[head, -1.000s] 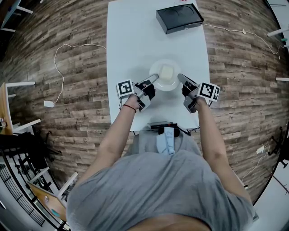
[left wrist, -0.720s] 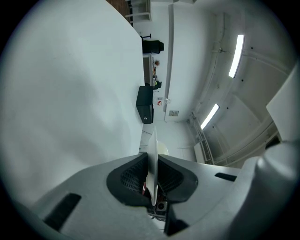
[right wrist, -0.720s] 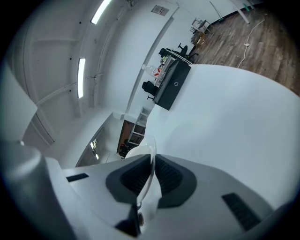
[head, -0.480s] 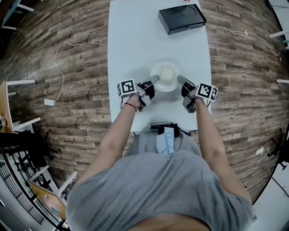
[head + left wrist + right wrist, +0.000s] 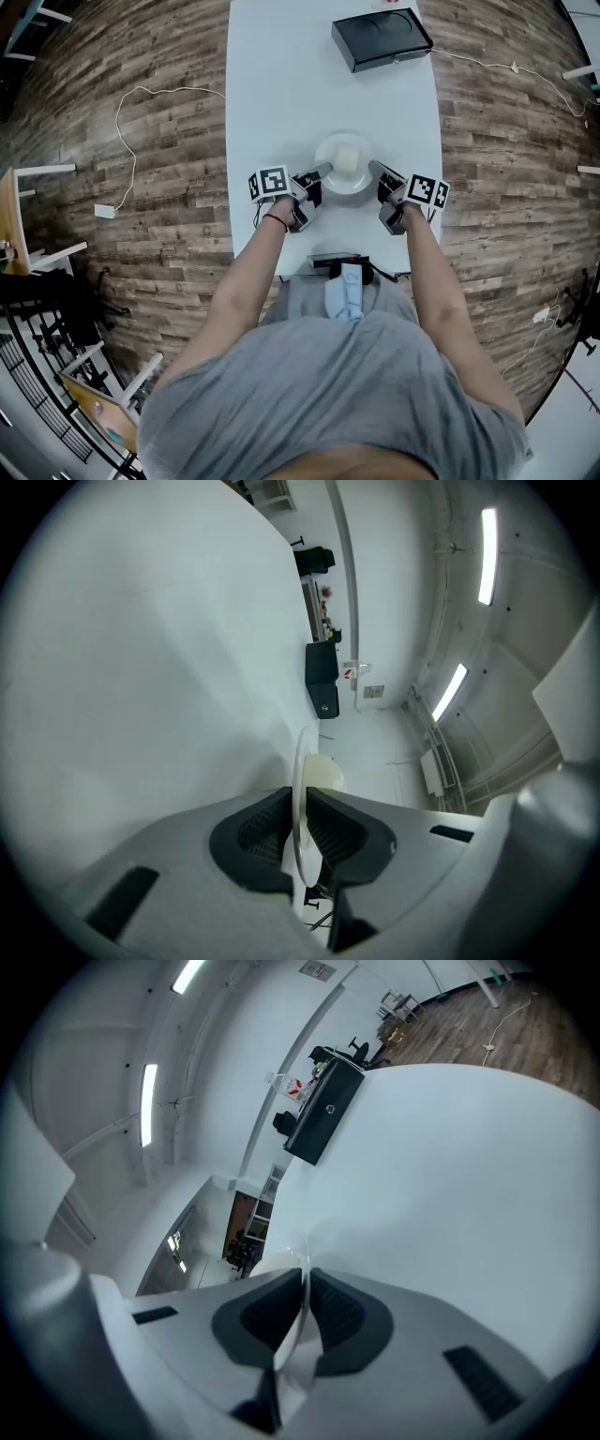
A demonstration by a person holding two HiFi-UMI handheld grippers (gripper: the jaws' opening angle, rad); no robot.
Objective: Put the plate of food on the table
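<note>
Jaws of the left gripper (image 5: 320, 171) are pinching the left rim of the white plate (image 5: 364, 148), with that arm reaching forward. The plate is carrying a pale block of food (image 5: 348, 156) and is staying level over the near part of the white counter (image 5: 281, 84). I cannot tell if it is touching. The right gripper (image 5: 375, 168) is pinching the right rim, just as near. I think both should be going straight down together.

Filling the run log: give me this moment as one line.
left gripper: shut on plate rim | right gripper: shut on plate rim | plate: over table, pale food on it | contact with table: cannot tell
</note>
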